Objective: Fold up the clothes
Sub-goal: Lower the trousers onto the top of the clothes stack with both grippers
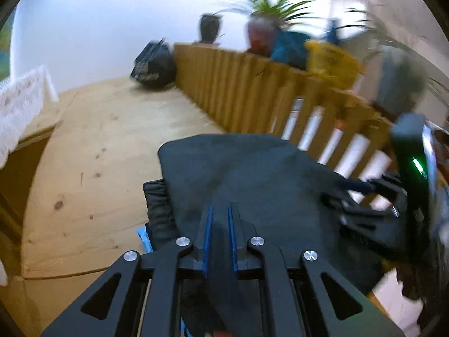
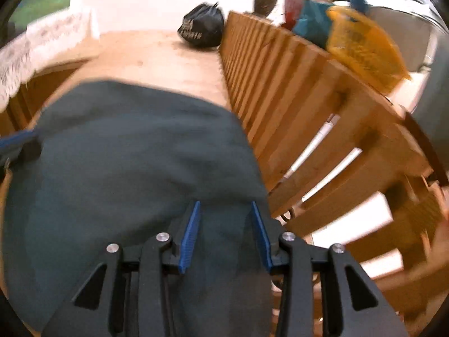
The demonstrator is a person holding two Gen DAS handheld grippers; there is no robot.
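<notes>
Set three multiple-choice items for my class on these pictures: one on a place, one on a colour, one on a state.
1. The black plastic bag sits:
A. on the garment
B. at the wooden tabletop's far end, beside the slatted wooden rail
C. in the basket

2. The tongs' pads are:
A. blue
B. red
C. white

3. The right tongs over the dark folded cloth garment are:
A. shut tight
B. open
C. out of view

Answers: B, the bag lies against the rail's end; A, the ribbed strips are blue; B, the pads stand well apart.
</notes>
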